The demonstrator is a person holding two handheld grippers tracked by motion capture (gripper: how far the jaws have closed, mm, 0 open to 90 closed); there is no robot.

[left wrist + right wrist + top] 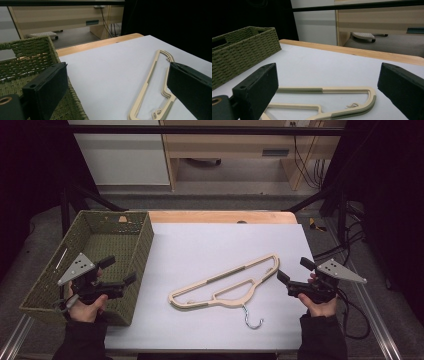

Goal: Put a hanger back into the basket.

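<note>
Under my left gripper sat the woven olive basket, at the left edge of the table; as far as I could see its inside held nothing, though the gripper and my hand hid the near corner. I held that gripper's jaws spread wide with nothing between them. Between the two grippers, nearer my right gripper, the cream hanger lay flat, its grey-padded upper end just off that gripper's tips and its metal hook curling toward my side. My right gripper's jaws also stood fully apart, empty, framing the hanger's end in its own view. Nothing lay between either gripper and the hanger. Everything rested on a white sheet over a wooden tabletop. Beyond the far edge stood pale wooden furniture and hanging cables.
</note>
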